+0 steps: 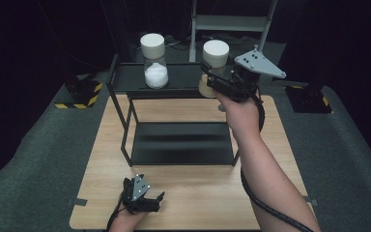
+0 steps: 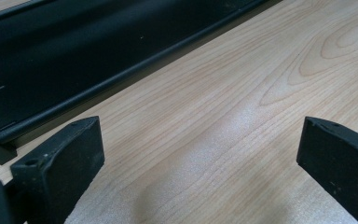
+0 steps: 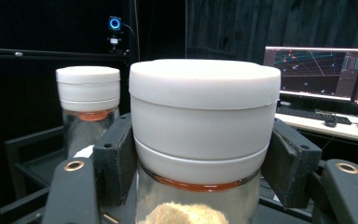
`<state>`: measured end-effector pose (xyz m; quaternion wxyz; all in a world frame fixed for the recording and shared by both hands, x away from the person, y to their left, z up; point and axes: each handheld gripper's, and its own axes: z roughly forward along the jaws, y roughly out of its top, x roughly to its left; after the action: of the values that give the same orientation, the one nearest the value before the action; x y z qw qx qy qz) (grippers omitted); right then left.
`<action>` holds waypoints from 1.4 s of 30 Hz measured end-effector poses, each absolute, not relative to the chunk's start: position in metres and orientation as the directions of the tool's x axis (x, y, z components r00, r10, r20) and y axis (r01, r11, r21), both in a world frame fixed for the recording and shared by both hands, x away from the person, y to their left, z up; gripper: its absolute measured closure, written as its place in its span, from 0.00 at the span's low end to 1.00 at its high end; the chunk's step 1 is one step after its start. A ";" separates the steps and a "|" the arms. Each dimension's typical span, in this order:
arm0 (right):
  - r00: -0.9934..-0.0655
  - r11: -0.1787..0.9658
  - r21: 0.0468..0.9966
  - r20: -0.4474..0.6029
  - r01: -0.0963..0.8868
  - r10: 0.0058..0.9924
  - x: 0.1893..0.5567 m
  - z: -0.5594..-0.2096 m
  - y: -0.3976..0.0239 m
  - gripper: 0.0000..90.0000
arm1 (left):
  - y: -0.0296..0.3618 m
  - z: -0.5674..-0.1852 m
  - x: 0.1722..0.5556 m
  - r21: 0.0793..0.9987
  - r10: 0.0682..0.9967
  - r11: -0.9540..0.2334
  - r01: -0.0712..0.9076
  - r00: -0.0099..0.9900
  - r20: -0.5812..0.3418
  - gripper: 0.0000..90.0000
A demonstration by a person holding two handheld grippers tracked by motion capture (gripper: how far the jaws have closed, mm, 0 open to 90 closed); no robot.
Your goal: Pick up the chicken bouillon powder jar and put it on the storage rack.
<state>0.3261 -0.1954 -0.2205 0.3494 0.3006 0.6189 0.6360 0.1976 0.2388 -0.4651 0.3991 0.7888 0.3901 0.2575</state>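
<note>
A jar (image 3: 204,140) with a wide white lid and a tan lump inside is held between the jaws of the right gripper (image 3: 204,168), the pads being pressed against the lid's lower band on both sides. In the high view this jar (image 1: 214,63) is seen at the right end of the top shelf (image 1: 125,77) of a black rack, and whether its base touches the shelf cannot be told, since the gripper's body hides it. The right gripper (image 1: 212,77) is seen over the shelf's right end, with its grey plate pointing away from the rack and its cable trailing down along the forearm. A second jar (image 1: 154,60), with the same white lid and white grains in its lower half, is set upright on the shelf, well to the left of the held one and apart from it; in the right gripper view it (image 3: 88,105) is seen behind and to the left. The rack's lower shelf (image 1: 183,142) is laid on a wooden table (image 1: 275,145). The left gripper (image 1: 149,203) is rested near the table's front edge, in front of the rack's left corner, and its jaws (image 2: 200,158) are spread wide over bare wood, with nothing between them. Monitors (image 3: 317,72) are lit on a desk beyond the rack.
</note>
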 end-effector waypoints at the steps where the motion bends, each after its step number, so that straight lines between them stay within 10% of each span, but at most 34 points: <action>1: -0.573 0.010 0.998 -0.048 -0.069 0.818 0.328 -0.220 -0.194 0.38 | 0.239 -0.465 0.198 0.831 0.821 -0.377 0.410 0.563 0.095 0.01; 42: -0.516 0.010 1.000 -0.023 -0.028 0.856 0.366 -0.226 -0.174 0.38 | 0.242 -0.466 0.197 0.838 0.826 -0.357 0.413 0.559 0.076 0.01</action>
<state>0.3658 -0.1739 -0.2257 0.3583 0.3373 0.6137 0.6174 0.1973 0.2417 -0.4661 0.4068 0.7835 0.3952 0.2539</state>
